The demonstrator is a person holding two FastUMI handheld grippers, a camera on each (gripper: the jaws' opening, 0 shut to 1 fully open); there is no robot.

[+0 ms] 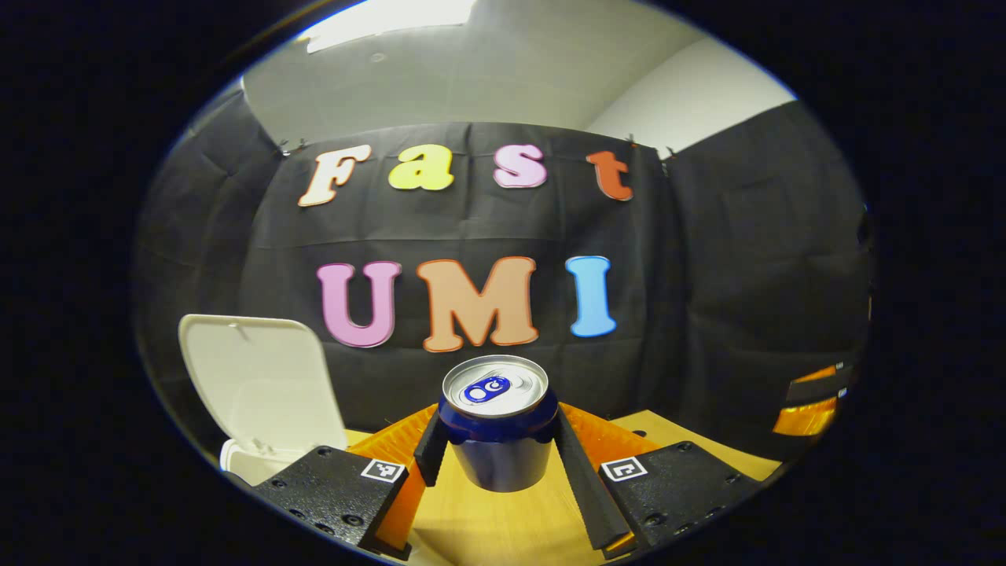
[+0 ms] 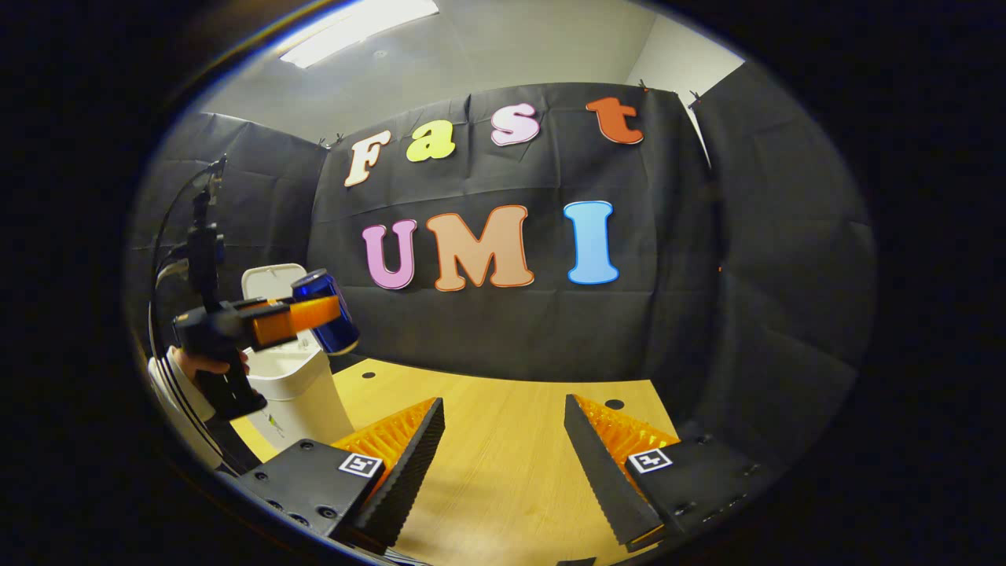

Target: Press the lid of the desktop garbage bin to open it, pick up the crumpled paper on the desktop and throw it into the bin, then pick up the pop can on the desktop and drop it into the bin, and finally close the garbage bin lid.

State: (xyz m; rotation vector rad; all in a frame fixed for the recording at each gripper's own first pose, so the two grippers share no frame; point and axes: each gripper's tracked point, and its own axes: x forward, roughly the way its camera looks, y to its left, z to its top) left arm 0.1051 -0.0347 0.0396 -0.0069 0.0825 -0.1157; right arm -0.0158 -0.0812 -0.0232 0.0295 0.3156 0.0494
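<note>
Blue and silver, the pop can [image 1: 498,424] sat clamped between the two fingers of my left gripper [image 1: 498,460], both pads pressed against its sides. It was lifted clear of the wooden desktop [image 1: 487,527], upright in the left gripper view, its brushed top and blue pull-tab facing the camera. I could read no brand on the can; the side that showed was plain dark blue.

To the left of the can, in the same view, the white garbage bin [image 1: 236,460] stood with its lid [image 1: 255,381] swung up and open, the pale underside of the lid facing me. The can was beside the bin, not over its mouth as far as I could tell.

From the right gripper view I saw my left gripper farther off, at the left edge, with my hand [image 2: 208,365] around its handle and the can tilted in its fingers, just in front of the open lid and above the bin's body. A small marking on the bin's lower front was too small to read.

My right gripper [image 2: 503,464] was held above the desktop with its fingers spread wide apart and nothing between them. Each gripper carried small square black-and-white marker tags [image 2: 361,464] on its finger mounts; they bore patterns, not words.
</note>
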